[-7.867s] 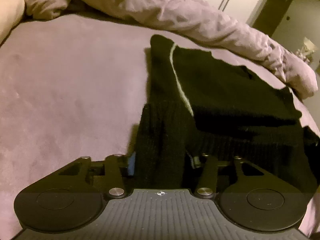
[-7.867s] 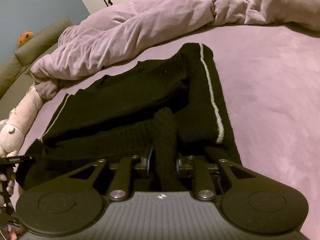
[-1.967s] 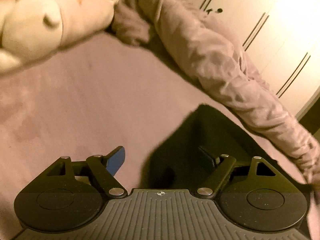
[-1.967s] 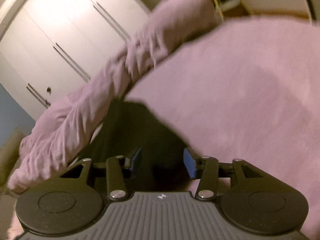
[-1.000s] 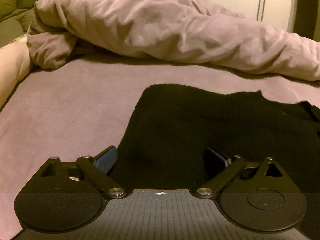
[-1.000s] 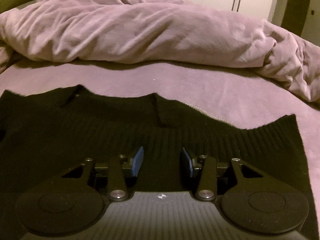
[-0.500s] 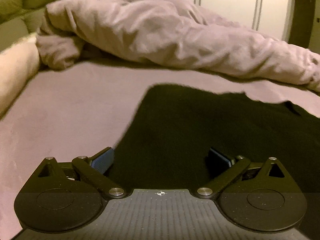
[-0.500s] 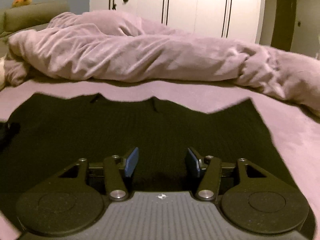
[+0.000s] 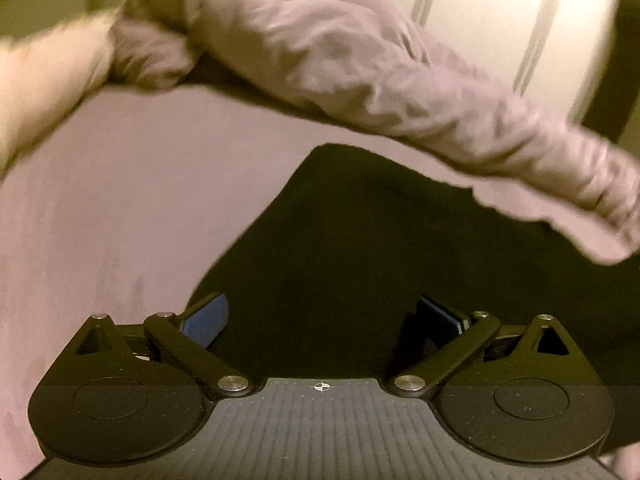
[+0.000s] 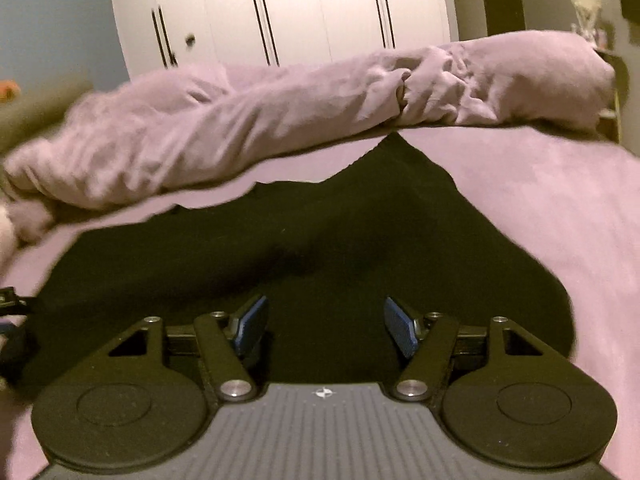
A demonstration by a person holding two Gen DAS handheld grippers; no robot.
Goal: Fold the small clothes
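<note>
A black knit garment [image 9: 360, 248] lies folded flat on the mauve bed sheet [image 9: 120, 200]. It also shows in the right wrist view [image 10: 320, 232], with a pointed corner toward the duvet. My left gripper [image 9: 322, 318] is open and empty over the garment's left part. My right gripper [image 10: 326, 326] is open and empty over the garment's near edge. Part of the left gripper shows at the left edge of the right wrist view [image 10: 12, 304].
A bunched mauve duvet [image 9: 360, 72] lies along the far side of the bed, also in the right wrist view [image 10: 280, 116]. A pale plush toy [image 9: 44, 76] lies at far left. White wardrobe doors [image 10: 280, 12] stand behind the bed.
Both grippers let go of the garment earlier and stay open. In the last half second both views tilted and shifted; the right gripper has opened a little wider.
</note>
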